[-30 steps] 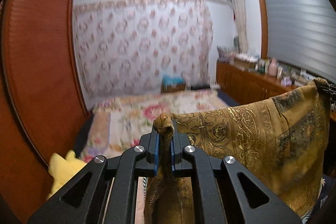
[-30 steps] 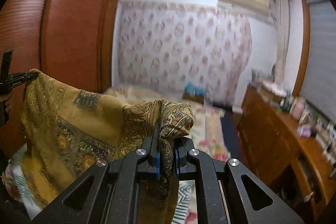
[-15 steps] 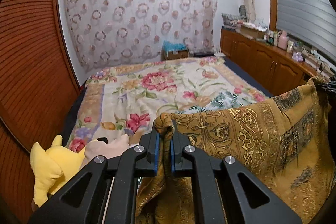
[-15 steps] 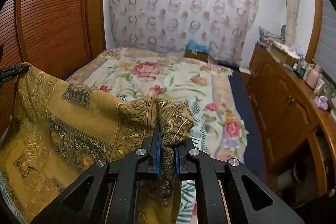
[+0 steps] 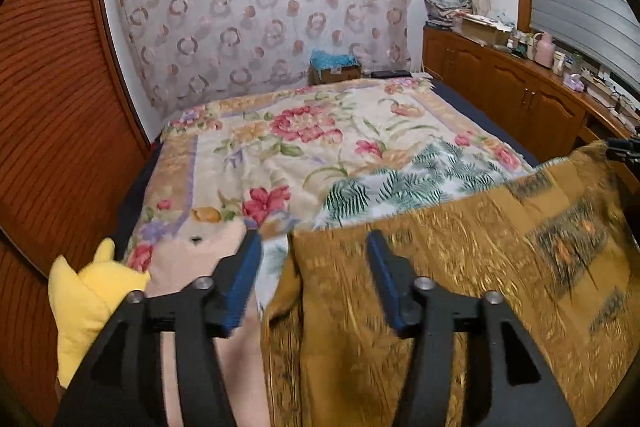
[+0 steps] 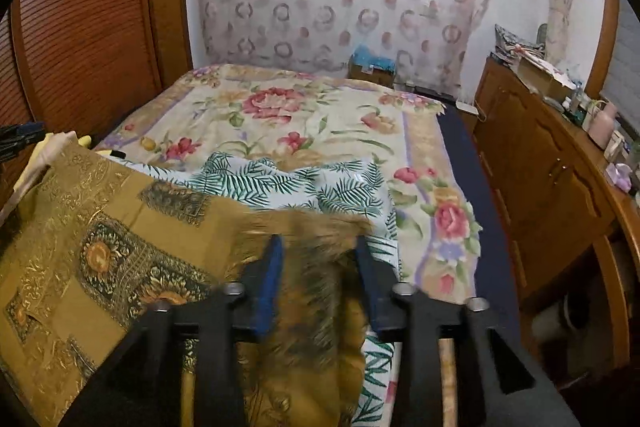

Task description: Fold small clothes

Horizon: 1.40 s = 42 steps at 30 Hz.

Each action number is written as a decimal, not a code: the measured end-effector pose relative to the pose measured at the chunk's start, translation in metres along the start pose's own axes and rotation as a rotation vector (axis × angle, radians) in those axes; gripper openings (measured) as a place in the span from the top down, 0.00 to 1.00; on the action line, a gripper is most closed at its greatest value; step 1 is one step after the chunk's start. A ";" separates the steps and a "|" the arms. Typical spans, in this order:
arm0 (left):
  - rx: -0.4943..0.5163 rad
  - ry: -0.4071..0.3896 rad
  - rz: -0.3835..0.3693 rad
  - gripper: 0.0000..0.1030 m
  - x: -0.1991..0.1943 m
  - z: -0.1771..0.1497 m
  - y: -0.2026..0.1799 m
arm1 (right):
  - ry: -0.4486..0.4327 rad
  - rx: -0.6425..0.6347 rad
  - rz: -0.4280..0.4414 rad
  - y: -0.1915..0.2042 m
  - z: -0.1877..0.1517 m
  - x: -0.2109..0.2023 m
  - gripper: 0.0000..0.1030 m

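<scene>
A golden-brown patterned cloth (image 5: 460,267) (image 6: 120,227) stretches between my two grippers, low over the bed. My left gripper (image 5: 313,243) has its jaws opening. The cloth's left corner hangs blurred between the blue pads (image 5: 244,267) and is not pinched. The jaws of my right gripper (image 6: 319,243) are opening too, and the cloth's right corner slips down, blurred, between them. Each gripper also shows in the other's view, the right gripper (image 5: 624,149) at the far right edge and the left gripper (image 6: 20,137) at the far left edge.
A floral blanket (image 5: 300,131) covers the bed, with a palm-leaf cloth (image 6: 304,187) lying just beyond the golden one. A yellow plush toy (image 5: 84,295) and a pink one (image 5: 192,251) sit at the left. A wooden wardrobe (image 6: 92,27) stands left, a cluttered cabinet (image 6: 540,155) right.
Both grippers went from shut on the cloth's corners to open, letting the corners drop. Both views tilted down toward the bed and the cloth came lower.
</scene>
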<state>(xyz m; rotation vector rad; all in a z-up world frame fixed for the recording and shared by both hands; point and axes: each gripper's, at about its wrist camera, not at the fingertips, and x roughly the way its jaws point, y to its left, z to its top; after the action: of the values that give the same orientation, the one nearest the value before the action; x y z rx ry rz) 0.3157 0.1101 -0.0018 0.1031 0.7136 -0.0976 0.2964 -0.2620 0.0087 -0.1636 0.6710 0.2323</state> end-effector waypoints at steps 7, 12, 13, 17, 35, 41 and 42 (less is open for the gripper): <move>-0.020 0.040 -0.002 0.25 -0.017 -0.047 0.005 | -0.016 0.059 0.024 0.000 -0.023 -0.021 0.39; -0.034 0.079 -0.020 0.25 -0.026 -0.075 0.003 | 0.017 0.094 0.021 0.000 -0.048 -0.037 0.39; -0.037 0.087 -0.024 0.25 -0.028 -0.079 0.002 | 0.025 0.094 0.020 0.000 -0.051 -0.041 0.39; -0.039 0.096 -0.037 0.25 -0.032 -0.092 0.000 | 0.056 0.098 0.010 -0.003 -0.067 -0.055 0.39; -0.008 0.166 -0.060 0.42 -0.029 -0.121 -0.011 | 0.167 0.117 0.042 -0.010 -0.098 -0.029 0.55; -0.003 0.157 -0.054 0.42 -0.032 -0.120 -0.013 | 0.148 0.107 0.044 -0.010 -0.102 -0.024 0.64; -0.004 0.150 -0.058 0.42 -0.035 -0.119 -0.013 | 0.145 0.111 0.046 -0.010 -0.103 -0.024 0.64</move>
<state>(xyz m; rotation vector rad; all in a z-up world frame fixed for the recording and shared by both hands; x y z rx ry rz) 0.2106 0.1147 -0.0695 0.0863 0.8668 -0.1447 0.2193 -0.2989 -0.0551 -0.0590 0.8299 0.2279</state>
